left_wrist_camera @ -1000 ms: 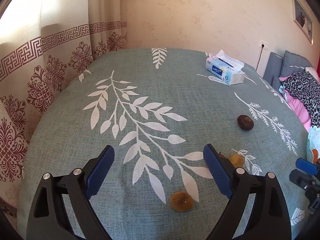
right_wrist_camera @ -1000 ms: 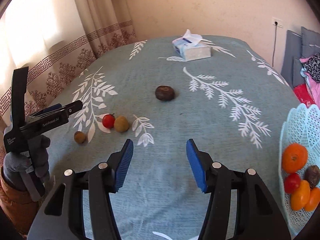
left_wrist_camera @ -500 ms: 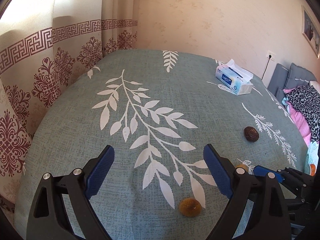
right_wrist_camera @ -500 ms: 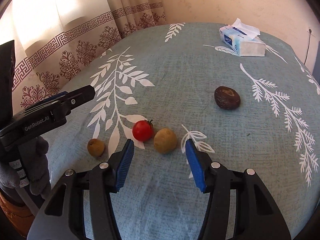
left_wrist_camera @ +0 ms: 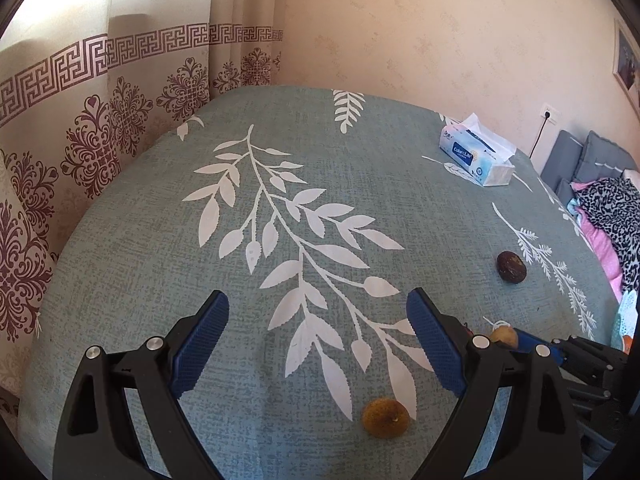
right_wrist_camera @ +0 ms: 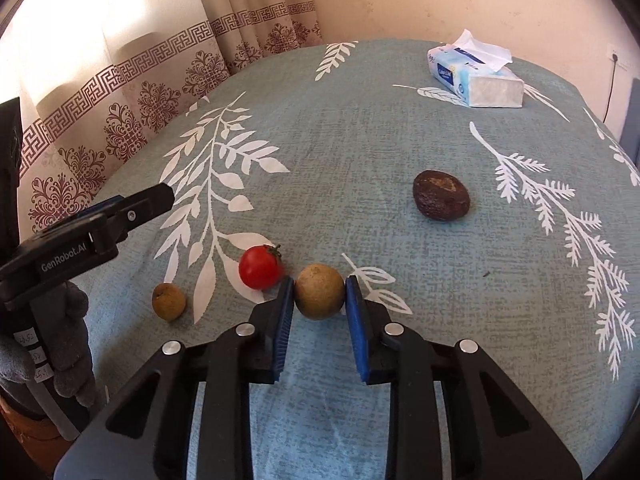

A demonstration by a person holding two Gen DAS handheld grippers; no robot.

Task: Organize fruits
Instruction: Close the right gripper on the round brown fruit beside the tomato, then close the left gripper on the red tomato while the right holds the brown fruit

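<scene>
The right claw (right_wrist_camera: 319,298) is clamped on a round tan-yellow fruit (right_wrist_camera: 319,297) resting on the teal leaf-print tablecloth of the worktop (right_wrist_camera: 360,152), near its front edge. A small red tomato (right_wrist_camera: 260,267) lies just beside it. The left claw (left_wrist_camera: 318,344) hangs with its jaws wide apart above the cloth, a small round tan fruit (left_wrist_camera: 385,417) below it.

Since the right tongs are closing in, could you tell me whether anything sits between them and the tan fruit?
Nothing visible does: the right tongs already bracket the tan fruit. The tomato sits just outside the left pad.
</scene>
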